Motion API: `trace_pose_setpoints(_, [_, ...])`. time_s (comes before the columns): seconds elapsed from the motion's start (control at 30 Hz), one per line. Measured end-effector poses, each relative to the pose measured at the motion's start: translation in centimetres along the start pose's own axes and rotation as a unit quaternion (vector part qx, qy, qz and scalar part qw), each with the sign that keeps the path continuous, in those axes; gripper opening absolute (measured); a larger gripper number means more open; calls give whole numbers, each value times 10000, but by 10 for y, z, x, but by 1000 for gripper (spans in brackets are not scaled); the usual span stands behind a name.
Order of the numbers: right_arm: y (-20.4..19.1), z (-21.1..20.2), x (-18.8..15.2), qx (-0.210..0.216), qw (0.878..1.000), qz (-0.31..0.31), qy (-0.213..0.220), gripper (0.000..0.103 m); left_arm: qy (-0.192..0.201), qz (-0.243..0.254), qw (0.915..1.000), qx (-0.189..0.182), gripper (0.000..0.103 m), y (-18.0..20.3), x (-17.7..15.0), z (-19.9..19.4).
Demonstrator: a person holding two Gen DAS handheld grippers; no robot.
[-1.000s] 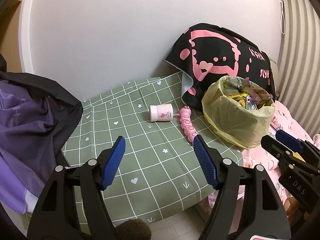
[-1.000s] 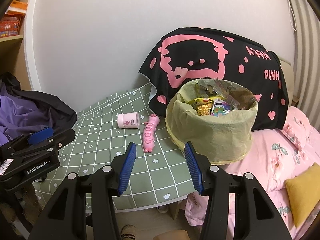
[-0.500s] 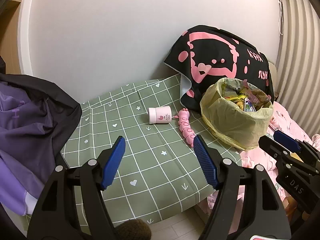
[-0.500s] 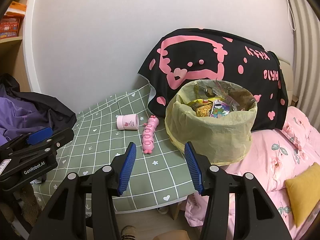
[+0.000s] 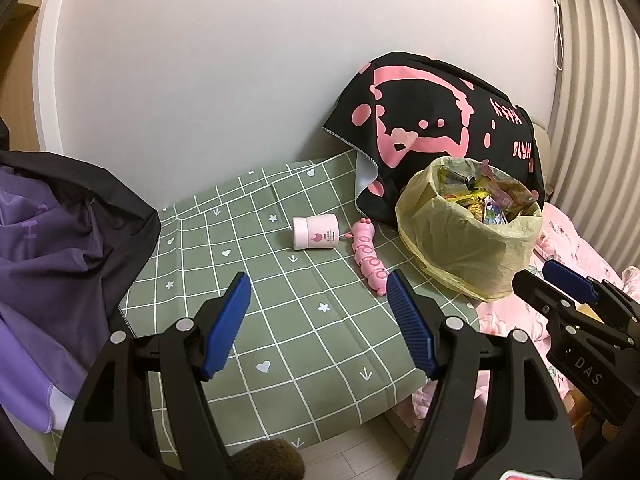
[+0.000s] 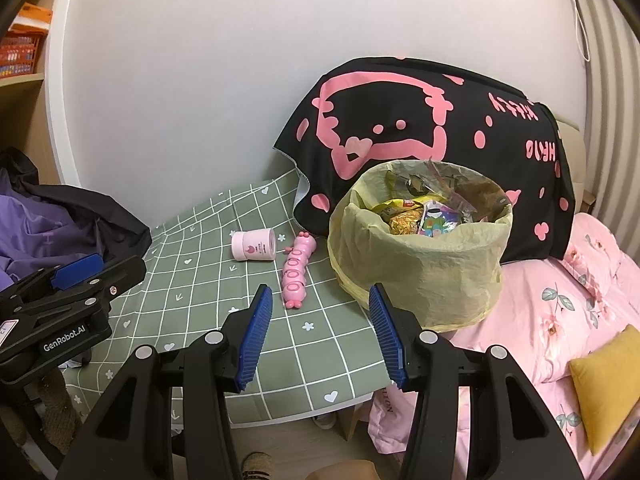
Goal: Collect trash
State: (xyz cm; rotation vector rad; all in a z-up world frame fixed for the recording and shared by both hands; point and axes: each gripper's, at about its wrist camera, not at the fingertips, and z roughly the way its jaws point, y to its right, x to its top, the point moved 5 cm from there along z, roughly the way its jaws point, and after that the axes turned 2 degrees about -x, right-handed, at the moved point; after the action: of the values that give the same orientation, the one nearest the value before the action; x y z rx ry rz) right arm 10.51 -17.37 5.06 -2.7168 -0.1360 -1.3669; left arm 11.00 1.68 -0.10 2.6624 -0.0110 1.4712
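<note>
Fig.: our left gripper [image 5: 316, 320] & right gripper [image 6: 316, 332] gape empty. Trash bag [image 6: 420, 264] nearly full; pink jar [image 6: 254, 245], caterpillar toy [image 6: 297, 274] left, if trash.

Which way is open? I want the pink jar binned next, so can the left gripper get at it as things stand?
Probably yes. The left gripper is open and empty, and only bare green checked cloth lies between it and the pink jar; the pink caterpillar toy lies beside the jar.

Probably a home bedroom: pink floral bedding [image 6: 568, 304], a draped black cartoon blanket [image 6: 400, 120], heaped clothes [image 5: 60, 248].
</note>
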Motion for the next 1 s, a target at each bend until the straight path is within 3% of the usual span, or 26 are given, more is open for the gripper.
trace_pose_setpoints(1.0, [10, -7, -2, -107, 9999, 71, 48, 47, -33, 45, 9999, -134, 67, 8, -3, 0])
